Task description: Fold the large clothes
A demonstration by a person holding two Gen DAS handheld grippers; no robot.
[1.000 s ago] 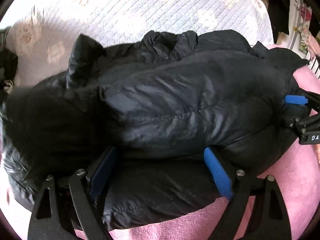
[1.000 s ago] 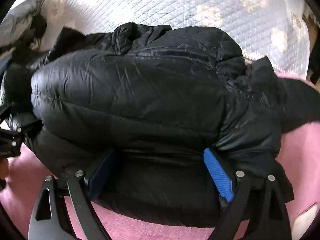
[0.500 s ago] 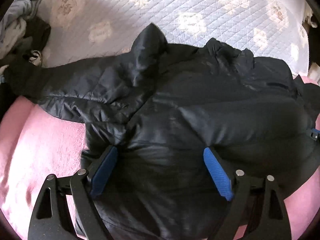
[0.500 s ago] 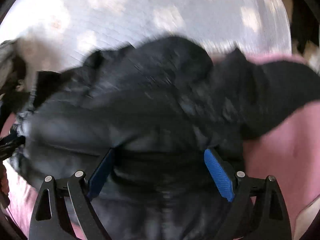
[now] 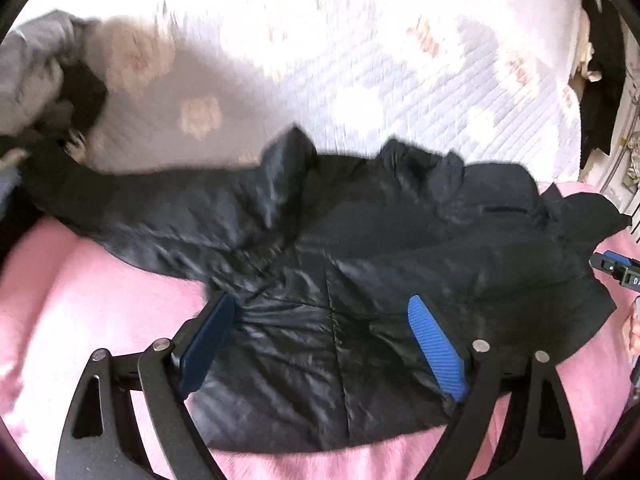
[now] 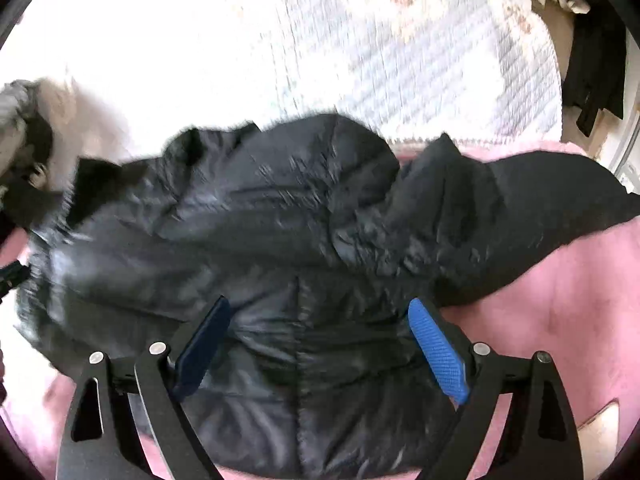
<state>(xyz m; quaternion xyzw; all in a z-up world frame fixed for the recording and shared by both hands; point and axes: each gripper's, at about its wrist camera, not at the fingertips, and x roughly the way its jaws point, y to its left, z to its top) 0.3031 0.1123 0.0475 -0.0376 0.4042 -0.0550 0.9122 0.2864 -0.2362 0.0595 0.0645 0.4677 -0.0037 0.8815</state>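
A black quilted puffer jacket (image 5: pixel 360 248) lies folded on a pink blanket (image 5: pixel 80 320), one sleeve trailing off to the left. My left gripper (image 5: pixel 320 308) hovers open above the jacket's near hem, blue pads wide apart and not pressing the fabric. My right gripper (image 6: pixel 318 308) hangs open the same way over the jacket (image 6: pixel 260 220), whose other sleeve spreads to the right. In the left wrist view, the right gripper (image 5: pixel 616 270) shows at the right edge, beside the jacket.
A white quilted bedspread (image 5: pixel 360 60) with floral patches covers the bed behind the pink blanket (image 6: pixel 560 300). A grey and dark clothes heap (image 5: pixel 28 76) sits far left. Dark garments (image 6: pixel 596 60) hang at the right. A hand (image 5: pixel 634 328) shows at the right edge.
Both grippers have risen and drawn back from the jacket. The thick fold that bulged between each pair of jaws now lies lower and flatter, with more pink blanket in sight.
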